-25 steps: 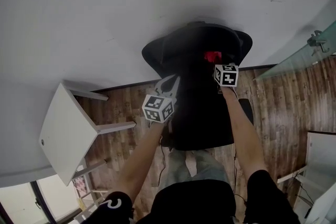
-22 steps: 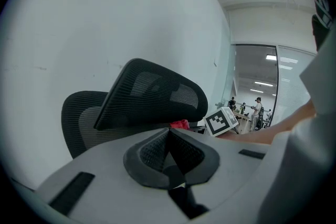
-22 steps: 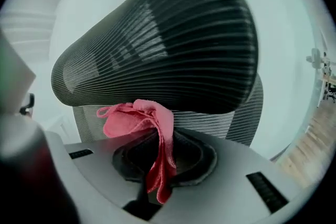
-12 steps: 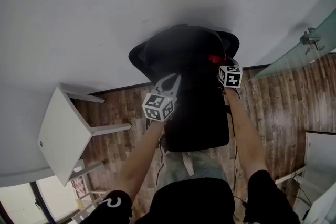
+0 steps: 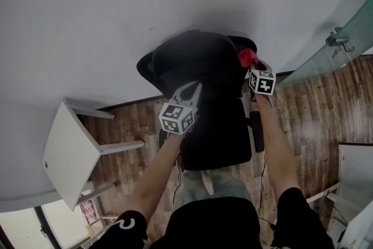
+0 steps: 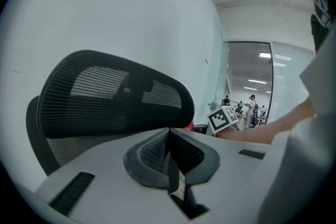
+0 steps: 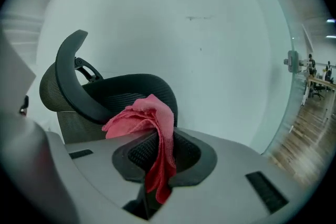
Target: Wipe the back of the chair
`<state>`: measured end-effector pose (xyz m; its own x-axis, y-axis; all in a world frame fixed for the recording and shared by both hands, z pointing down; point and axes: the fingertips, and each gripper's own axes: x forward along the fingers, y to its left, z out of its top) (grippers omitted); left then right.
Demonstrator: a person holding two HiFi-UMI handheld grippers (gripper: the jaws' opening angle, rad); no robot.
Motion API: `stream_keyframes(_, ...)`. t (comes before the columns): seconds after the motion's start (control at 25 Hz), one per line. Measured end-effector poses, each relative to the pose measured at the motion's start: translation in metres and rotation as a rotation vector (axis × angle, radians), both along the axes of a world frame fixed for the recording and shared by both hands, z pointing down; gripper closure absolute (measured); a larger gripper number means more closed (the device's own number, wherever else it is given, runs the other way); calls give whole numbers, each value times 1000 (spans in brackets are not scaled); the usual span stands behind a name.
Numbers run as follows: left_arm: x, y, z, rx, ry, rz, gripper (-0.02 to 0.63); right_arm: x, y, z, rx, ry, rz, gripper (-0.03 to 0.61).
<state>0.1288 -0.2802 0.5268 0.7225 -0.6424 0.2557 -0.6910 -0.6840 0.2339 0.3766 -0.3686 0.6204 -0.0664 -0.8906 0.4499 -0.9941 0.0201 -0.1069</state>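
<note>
The black mesh chair (image 5: pixel 201 67) stands in front of me with its back toward the white wall. In the left gripper view its curved headrest (image 6: pixel 113 94) fills the middle left. My right gripper (image 5: pixel 253 66) is shut on a red cloth (image 5: pixel 247 57), which sits at the right edge of the chair's back. The right gripper view shows the cloth (image 7: pixel 152 123) bunched between the jaws of that gripper (image 7: pixel 160 147), just in front of the headrest (image 7: pixel 126 89). My left gripper (image 5: pixel 189 90) is shut and empty, against the left side of the chair back; its jaws (image 6: pixel 169 139) meet with nothing between them.
A white table (image 5: pixel 70 151) stands at the left on the wooden floor (image 5: pixel 309 108). A glass partition (image 5: pixel 341 38) with a metal fitting rises at the right. A white cabinet (image 5: pixel 355 178) is at the lower right. The wall is close behind the chair.
The right gripper has carried the red cloth rightward, from the middle of the chair back to its right edge. The chair has turned a little to the left. The left gripper has hardly moved.
</note>
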Motion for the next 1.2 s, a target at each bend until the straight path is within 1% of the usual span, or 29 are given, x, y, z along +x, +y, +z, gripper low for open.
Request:
stream_keyframes(0.2,11,-7,-26,36,26,13,589,21,9,-15,-3,33,22,506)
stream_keyframes(0.36,12,-10,-49,69,42,27,589,36,19,-39,21,28,66,506)
stream_keyframes(0.48,6,-8,-62,80,44,34,589,37,28,-60,44,26,87,506)
stream_keyframes(0.68,-14,-4,-79,90,60,35,589,28,56,-86,76,2,120,506)
stream_keyframes(0.8,-30,-3,-85,95,71,42,589,15,72,-98,91,-12,137,506)
stream_keyframes(0.92,-50,1,-86,92,75,49,589,-8,83,-105,102,-17,141,506)
stream_keyframes(1.08,-80,5,-83,81,86,58,589,-45,91,-111,108,-14,131,506)
stream_keyframes(1.2,-108,9,-77,72,99,54,589,-84,95,-110,100,-2,97,506)
